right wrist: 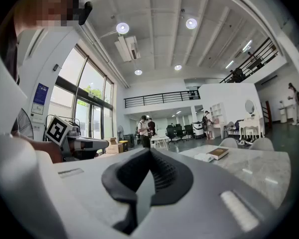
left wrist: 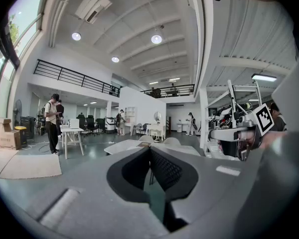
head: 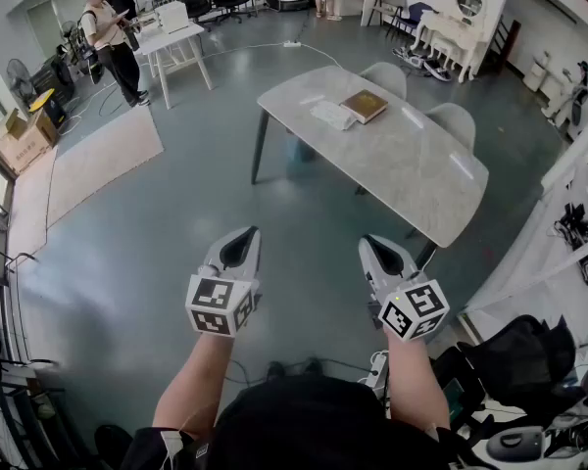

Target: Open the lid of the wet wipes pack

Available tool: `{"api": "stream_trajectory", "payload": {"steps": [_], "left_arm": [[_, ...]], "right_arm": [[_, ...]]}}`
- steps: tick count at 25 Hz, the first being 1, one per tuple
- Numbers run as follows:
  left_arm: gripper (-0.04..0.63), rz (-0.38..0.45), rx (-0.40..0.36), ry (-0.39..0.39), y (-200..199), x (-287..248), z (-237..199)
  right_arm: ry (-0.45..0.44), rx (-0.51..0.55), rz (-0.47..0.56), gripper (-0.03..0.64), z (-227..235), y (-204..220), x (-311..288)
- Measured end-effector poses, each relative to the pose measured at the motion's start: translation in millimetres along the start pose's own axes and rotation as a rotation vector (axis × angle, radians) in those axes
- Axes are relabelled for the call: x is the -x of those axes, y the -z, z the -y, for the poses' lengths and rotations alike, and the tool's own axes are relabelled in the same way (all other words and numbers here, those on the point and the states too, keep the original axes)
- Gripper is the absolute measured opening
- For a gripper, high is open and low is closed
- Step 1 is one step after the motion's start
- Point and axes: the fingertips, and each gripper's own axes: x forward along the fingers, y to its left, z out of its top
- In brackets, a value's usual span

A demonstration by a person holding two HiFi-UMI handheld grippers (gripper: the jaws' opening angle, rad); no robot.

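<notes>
- Two grippers, left (head: 241, 241) and right (head: 376, 247), are held out over the floor (head: 157, 243). Each has its jaws pressed together with nothing between them.
- No work on the pack (head: 330, 116) has begun; I judge this to be the approach. The pack is a pale, flat thing on the table (head: 412, 179), just beside a book (head: 364, 106) and well apart from both grippers.
- The next move calls for closing in on the table and parting the jaws. One gripper would likely steady the pack while the other catches the lid's edge.
- Only the head view shows the gap to the table. The right gripper view shows pack and book low and side-on. In the left gripper view the pack cannot be made out.
</notes>
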Motion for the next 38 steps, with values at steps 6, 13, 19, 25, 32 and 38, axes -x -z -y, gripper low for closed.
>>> {"api": "stream_trajectory", "payload": {"steps": [6,13,19,25,32,38], "left_arm": [[0.011,-0.006,-0.006,0.000,-3,-8,10],[0.011,-0.032,-0.019,0.014,2,-17,32],[0.011,-0.039,-0.041,0.024,6,-19,59],[0.011,-0.039,-0.027,0.028,9,-32,71],[0.011,-0.010,0.012,0.045,4,-75,47],[0.011,0.000,0.019,0.067,1,-133,3]], "right_arm": [[-0.008,0.004,0.004,0.000,9,-4,3],[0.004,-0.018,-0.005,0.000,26,3,21],[-0.025,-0.131,0.039,0.002,38,10,41],[-0.034,-0.152,0.026,0.002,49,16,49],[-0.011,-0.141,-0.007,0.002,70,18,16],[0.012,-0.136,-0.027,0.002,98,18,-50]]}}
